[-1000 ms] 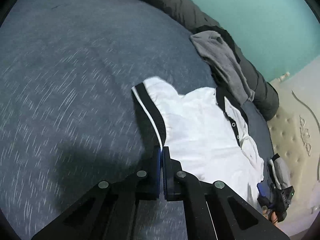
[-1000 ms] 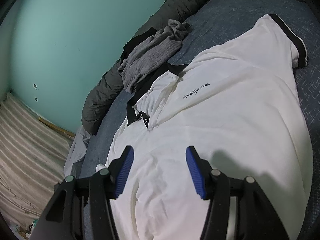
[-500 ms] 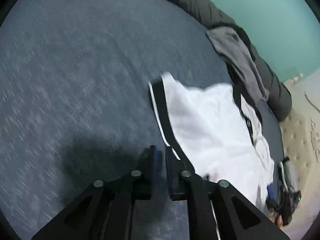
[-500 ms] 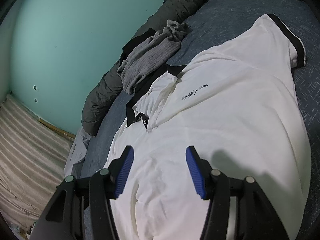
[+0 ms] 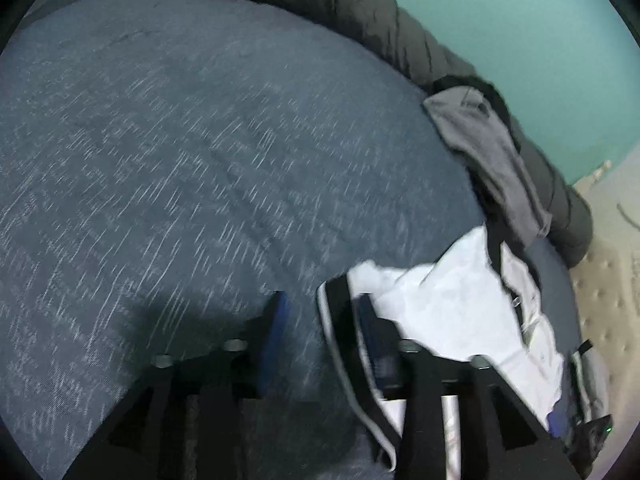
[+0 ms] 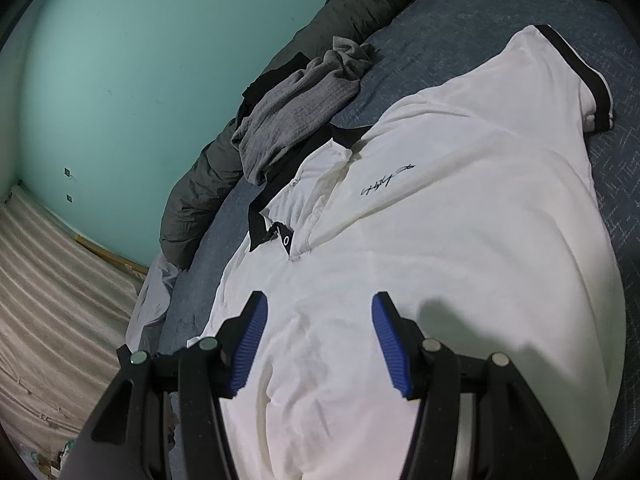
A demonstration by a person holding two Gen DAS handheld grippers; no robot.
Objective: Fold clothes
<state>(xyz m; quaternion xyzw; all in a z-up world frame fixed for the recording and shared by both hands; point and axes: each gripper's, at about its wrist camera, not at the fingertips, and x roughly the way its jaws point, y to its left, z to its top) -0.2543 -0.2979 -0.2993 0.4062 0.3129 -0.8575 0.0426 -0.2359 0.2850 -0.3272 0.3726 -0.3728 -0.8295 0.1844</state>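
Note:
A white polo shirt [image 6: 460,240] with black collar and cuffs lies spread on the blue-grey bed cover [image 5: 200,160]. In the left wrist view the shirt [image 5: 440,312] sits at lower right. Its black sleeve cuff [image 5: 340,312] lies between the fingers of my left gripper [image 5: 322,320], close to the right finger. The jaws are opening and the pads do not press on the cuff. My right gripper [image 6: 320,336] hovers open just over the shirt's lower body, nothing between its blue pads [image 6: 250,340].
A crumpled grey garment [image 6: 296,112] lies by the shirt's collar, on a dark rolled quilt [image 6: 200,188] along the teal wall. A beige padded headboard [image 5: 600,300] is beyond the shirt. The bed cover stretches wide to the left in the left wrist view.
My left gripper was shut on the sleeve cuff, then its jaws spread and let the cuff go while the hand shifted sideways. The right gripper has not moved.

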